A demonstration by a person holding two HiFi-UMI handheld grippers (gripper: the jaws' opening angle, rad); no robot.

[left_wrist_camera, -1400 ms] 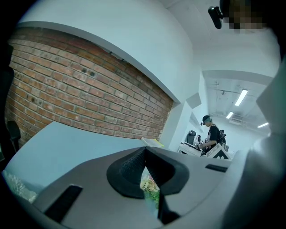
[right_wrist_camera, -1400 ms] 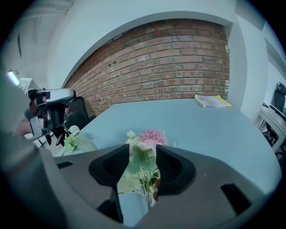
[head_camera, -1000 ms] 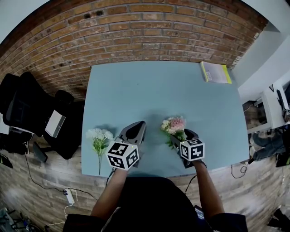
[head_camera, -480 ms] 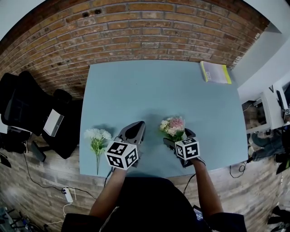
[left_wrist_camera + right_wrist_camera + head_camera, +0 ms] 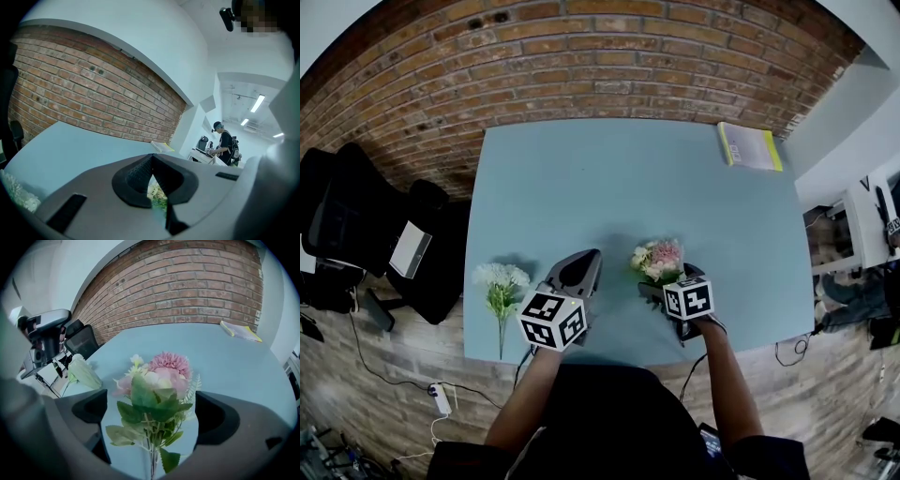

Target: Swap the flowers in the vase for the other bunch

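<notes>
flowers in pink and cream [image 5: 659, 260], a leafy bunch, are resting on the blue surface [image 5: 628, 178] close to its near edge, a little right of the middle, with the blooms pointing toward the far edge. the right gripper [image 5: 673, 284] is tilting down over the stem end, and its jaws have just been opening: they are now standing wide apart, one on each side of the leaves, with neither pad pressing on the bunch. the right gripper view is showing the stems running down between the two dark pads, with open gaps on both sides.

the left gripper [image 5: 579, 270] is sitting just left of the bunch, also by the near edge, its jaws pressed together with nothing pinched between them; a sliver of the pink bunch's greenery is showing through the small gap below the tips. a second bunch, the white flowers [image 5: 502, 281], is lying by the near left corner, well apart from the pink one, its stem reaching toward the near edge. a yellow-green book [image 5: 748, 147] is lying at the far right corner. a brick wall [image 5: 581, 66] is running behind the far edge.
</notes>
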